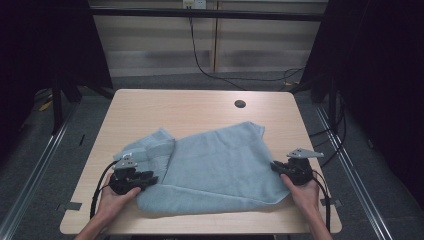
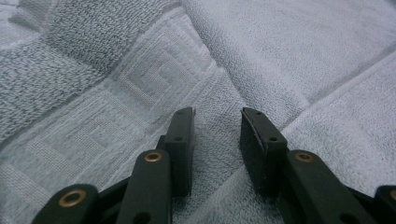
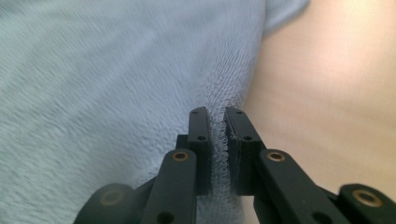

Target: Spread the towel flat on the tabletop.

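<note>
on the pale wooden table [image 1: 150,107] a light blue towel [image 1: 215,165] lies partly folded, bunched at its left end and flatter toward the right. at the left, the left gripper [image 1: 150,177] rests on the towel's near-left part, its jaws spread with a clear gap and nothing between them. across the cloth, at its right edge, the right gripper [image 1: 275,167] has its jaws nearly together, pinching the towel's edge.

this looks like the middle of folding the towel: one side is secured and the other is still to be taken. the next move probably calls for the left gripper to close on a layer of cloth near the border, so both sides can lift evenly.

the left gripper view shows what the high view does not: a woven band with a square key pattern [image 2: 140,88] just ahead of the jaws. the right gripper view shows terry loops squeezed between its jaws, with bare tabletop beside them.
</note>
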The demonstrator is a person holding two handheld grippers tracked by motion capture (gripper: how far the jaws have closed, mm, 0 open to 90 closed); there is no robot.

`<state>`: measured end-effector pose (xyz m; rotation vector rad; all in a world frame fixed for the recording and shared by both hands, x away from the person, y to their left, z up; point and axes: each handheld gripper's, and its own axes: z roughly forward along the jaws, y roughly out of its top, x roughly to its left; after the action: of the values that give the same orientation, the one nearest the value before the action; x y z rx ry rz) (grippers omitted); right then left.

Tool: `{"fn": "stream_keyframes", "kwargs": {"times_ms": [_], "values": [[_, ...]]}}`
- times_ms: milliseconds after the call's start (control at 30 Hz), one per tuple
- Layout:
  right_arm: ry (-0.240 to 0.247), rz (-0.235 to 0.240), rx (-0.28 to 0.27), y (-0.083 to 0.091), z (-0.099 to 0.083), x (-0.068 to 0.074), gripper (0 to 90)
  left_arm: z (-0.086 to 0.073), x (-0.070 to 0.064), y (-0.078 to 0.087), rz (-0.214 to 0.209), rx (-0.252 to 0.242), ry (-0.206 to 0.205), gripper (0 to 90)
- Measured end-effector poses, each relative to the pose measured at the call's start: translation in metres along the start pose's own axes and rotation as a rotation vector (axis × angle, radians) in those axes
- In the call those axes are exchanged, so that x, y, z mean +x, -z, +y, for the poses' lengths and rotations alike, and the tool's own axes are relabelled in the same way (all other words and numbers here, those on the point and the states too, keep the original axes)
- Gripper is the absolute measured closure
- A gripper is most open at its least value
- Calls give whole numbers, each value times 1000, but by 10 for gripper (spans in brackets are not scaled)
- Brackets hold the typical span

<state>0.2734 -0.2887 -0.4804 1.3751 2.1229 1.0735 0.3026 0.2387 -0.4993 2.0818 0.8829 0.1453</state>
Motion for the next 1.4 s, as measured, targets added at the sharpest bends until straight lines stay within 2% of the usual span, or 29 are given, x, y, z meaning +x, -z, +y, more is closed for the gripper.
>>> {"fn": "stream_keyframes", "kwargs": {"times_ms": [67, 100, 133, 167, 200, 233, 267, 333, 367, 433, 467, 533, 633, 667, 700, 733, 767, 800, 833, 867, 900, 967, 1033, 1067, 1133, 1167, 1267, 1367, 1400], "values": [[22, 19, -47, 6, 6, 9, 803, 0, -1, 0, -1, -1, 3, 641], [39, 43, -48, 7, 7, 14, 772, 0, -1, 0, 0, 0, 2, 638], [39, 43, -48, 7, 7, 14, 772, 0, -1, 0, 0, 0, 2, 636], [70, 94, -12, 5, 6, 24, 702, 0, -2, 1, 3, 0, 5, 634], [83, 97, 5, 3, 3, 29, 697, 0, -2, 2, 2, 2, 2, 633], [86, 123, 20, 3, 0, 32, 685, -1, -2, 3, 2, 2, 8, 631], [86, 123, 20, 3, 0, 32, 685, -1, -2, 3, 2, 2, 8, 629], [69, 172, 49, 3, -6, 35, 614, -2, 0, 4, -3, 2, 11, 626], [68, 196, 97, 2, -13, 36, 607, -5, 0, 7, -10, 2, 23, 622], [55, 207, 119, -1, -22, 35, 623, -6, 0, 10, -3, 2, 20, 614], [49, 201, 98, -1, -25, 35, 676, -7, 0, 11, -2, -2, 20, 611], [65, 176, 111, -1, -23, 33, 724, -9, 0, 12, 0, 2, 22, 612], [43, 175, 124, -4, -22, 26, 688, -10, 0, 13, 0, 5, 33, 613], [30, 164, 126, -6, -21, 23, 679, -10, 0, 13, 2, 6, 33, 613], [31, 131, 127, -7, -19, 21, 672, -10, 1, 14, 5, 7, 35, 615], [36, 107, 135, -8, -17, 19, 629, -10, 1, 14, 7, 7, 41, 617], [43, 66, 155, -9, -15, 17, 502, -10, 2, 14, 9, 6, 48, 619], [22, 48, 163, -11, -13, 13, 485, -10, 2, 15, 9, 8, 49, 621], [3, 86, 141, -9, -12, 9, 504, -11, 2, 15, 11, 7, 48, 620], [3, 86, 141, -9, -12, 9, 504, -11, 2, 15, 11, 7, 48, 620], [-5, 107, 72, 3, -9, 3, 511, -12, 2, 16, 10, 3, 48, 620], [-31, 109, 17, 19, -8, -4, 537, -12, 3, 15, 8, 1, 52, 620], [-47, 101, -2, 33, -10, -11, 590, -12, 2, 15, 10, 1, 50, 620], [-51, 81, -11, 38, -14, -14, 620, -12, 2, 15, 10, 1, 50, 619], [-71, 56, 5, 43, -23, -21, 666, -11, 2, 15, 13, 1, 49, 618], [-64, 35, 31, 43, -28, -23, 672, -11, 2, 15, 10, 2, 49, 617], [-55, 32, 101, 38, -42, -22, 615, -11, 3, 15, 10, 1, 51, 617], [-22, 2, 148, 34, -46, -16, 578, -11, 3, 14, 8, -1, 51, 615], [-6, -5, 142, 33, -47, -15, 590, -11, 3, 14, 9, -1, 49, 614]]}}
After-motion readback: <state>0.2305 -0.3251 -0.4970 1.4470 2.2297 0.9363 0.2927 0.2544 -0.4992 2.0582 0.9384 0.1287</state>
